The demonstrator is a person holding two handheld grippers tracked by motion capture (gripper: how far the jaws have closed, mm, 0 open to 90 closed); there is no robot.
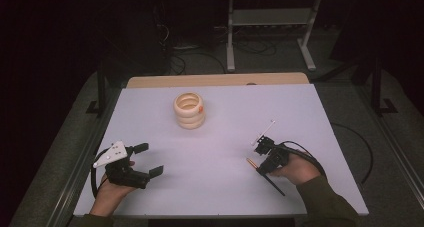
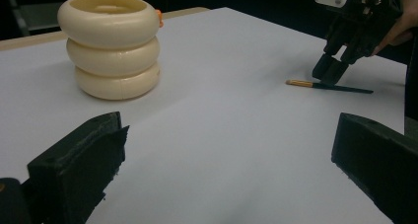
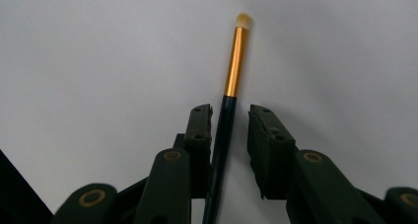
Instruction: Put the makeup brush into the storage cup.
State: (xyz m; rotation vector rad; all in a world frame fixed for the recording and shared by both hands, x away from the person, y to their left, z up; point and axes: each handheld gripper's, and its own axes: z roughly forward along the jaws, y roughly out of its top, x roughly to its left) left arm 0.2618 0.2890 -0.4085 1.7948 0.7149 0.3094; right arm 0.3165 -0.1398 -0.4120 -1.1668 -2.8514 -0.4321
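A slim brush with a black handle, gold ferrule and pale tip lies flat on the white table at the front right. My right gripper points down over it. In the right gripper view the handle runs between the jaws of the right gripper: one jaw sits against it, the other stands a small gap away. My left gripper rests at the front left, jaws wide apart with nothing between them. The left gripper view also shows the brush under the right gripper.
Three cream rings stand stacked at the table's far middle, with a small orange bit on the side; they sit close ahead in the left gripper view. A wooden strip borders the far edge. Dark floor, cables and a metal stand lie beyond.
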